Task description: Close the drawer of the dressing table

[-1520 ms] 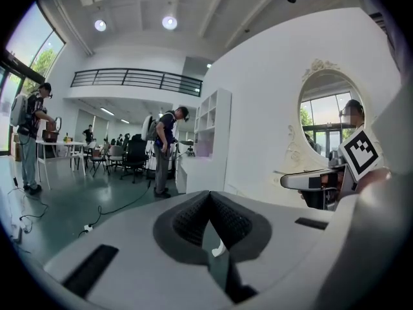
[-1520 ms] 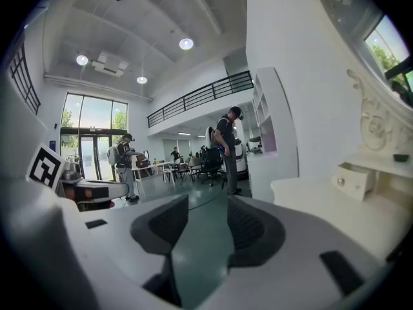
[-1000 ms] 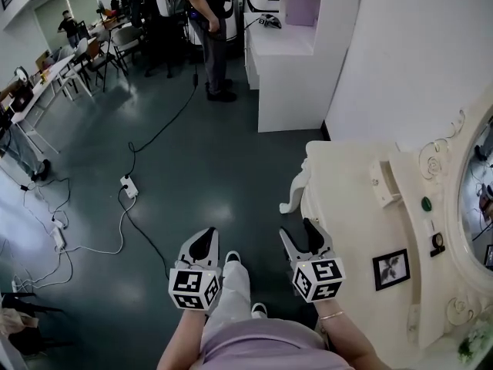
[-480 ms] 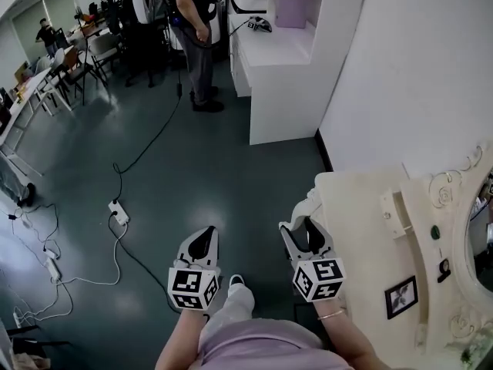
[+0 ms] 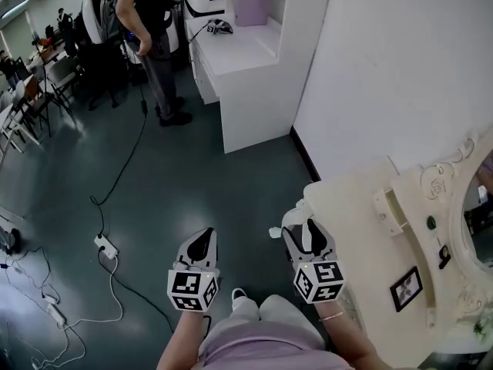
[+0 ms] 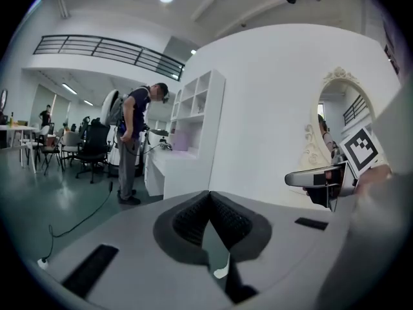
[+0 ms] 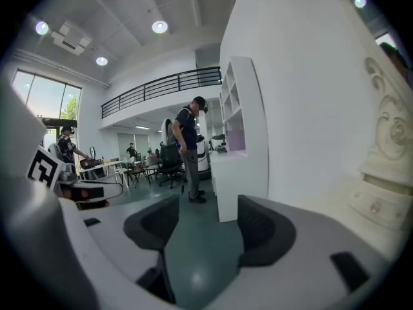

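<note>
- Cables and a white power strip [image 5: 105,246] lie on the dark green floor [image 5: 192,176] at far left.
- Further back, a standing person in dark clothes [image 5: 150,45] is beside a plain white desk with a shelf unit [image 5: 239,60].
- Here are the left tongs [image 5: 204,241] with the black-and-white marker cube, held over the floor and well apart from the furniture. The left gripper view shows the ribbed black pads [image 6: 193,218] pressed together at the tips, with nothing between them.
- Next, the right tongs [image 5: 308,236] hover just at the front-left corner of the cream-white carved dressing table [image 5: 362,206], above its curled leg [image 5: 289,220]. In the right gripper view they are spread wide [image 7: 200,228], with only floor between them.
- On the table top lies a small black picture frame [image 5: 406,288], and the oval mirror with scrolled cream edging [image 5: 462,206] sits at far right.
- The small cream drawer front with a round knob [image 7: 374,206] shows at the right edge of the right gripper view. I cannot tell whether it is pulled out or flush.
</note>
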`<state>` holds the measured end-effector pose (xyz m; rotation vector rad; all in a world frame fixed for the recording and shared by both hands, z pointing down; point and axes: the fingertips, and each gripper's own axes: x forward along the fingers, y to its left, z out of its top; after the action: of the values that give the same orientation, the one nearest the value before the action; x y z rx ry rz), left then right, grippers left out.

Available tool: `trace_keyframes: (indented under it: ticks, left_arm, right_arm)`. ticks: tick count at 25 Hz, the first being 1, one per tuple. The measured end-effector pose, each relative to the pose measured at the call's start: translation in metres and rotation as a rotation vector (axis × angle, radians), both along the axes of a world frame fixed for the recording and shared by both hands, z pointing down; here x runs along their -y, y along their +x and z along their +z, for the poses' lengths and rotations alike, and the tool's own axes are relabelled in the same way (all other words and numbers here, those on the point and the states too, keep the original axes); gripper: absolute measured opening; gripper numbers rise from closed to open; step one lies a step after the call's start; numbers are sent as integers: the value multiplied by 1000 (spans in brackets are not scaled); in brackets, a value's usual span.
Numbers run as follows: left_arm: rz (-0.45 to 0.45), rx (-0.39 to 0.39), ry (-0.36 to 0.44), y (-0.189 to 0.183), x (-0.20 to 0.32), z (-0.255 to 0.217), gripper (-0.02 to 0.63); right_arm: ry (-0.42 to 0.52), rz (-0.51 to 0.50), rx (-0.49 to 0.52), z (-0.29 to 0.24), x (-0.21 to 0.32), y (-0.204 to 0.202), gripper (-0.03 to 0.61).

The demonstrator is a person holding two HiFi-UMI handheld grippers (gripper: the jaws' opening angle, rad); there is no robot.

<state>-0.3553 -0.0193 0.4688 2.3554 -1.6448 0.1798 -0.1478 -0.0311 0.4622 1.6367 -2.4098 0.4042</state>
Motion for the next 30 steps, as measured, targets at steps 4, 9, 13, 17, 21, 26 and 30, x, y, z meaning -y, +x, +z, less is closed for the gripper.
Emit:
trace_keyframes:
  ticks: [4, 9, 13, 17, 21, 26, 30]
  left_arm:
    - [81, -5, -18, 22, 25, 6, 0]
    - [196, -6, -20, 71, 60, 8, 0]
    - [276, -5, -17, 115, 87, 7, 0]
    - [342, -5, -3, 158, 115, 2, 0]
    - [407, -2, 4, 201, 138, -2, 0]
    - [494, 4, 4, 258, 155, -3, 0]
    - [575, 7, 12, 305, 162, -6, 0]
  right_arm:
    - [-16, 85, -12, 2, 6, 25, 284]
    - [-5, 212, -4, -1, 17, 73, 282]
    - [1, 303, -1, -2, 31, 116, 278]
    - [3, 374, -5, -4, 43, 155, 275]
    - [0, 444, -6, -5, 49, 192, 267]
    - [-5, 531, -14, -4, 45, 239, 264]
    - [-12, 610, -8, 0, 37, 272, 255]
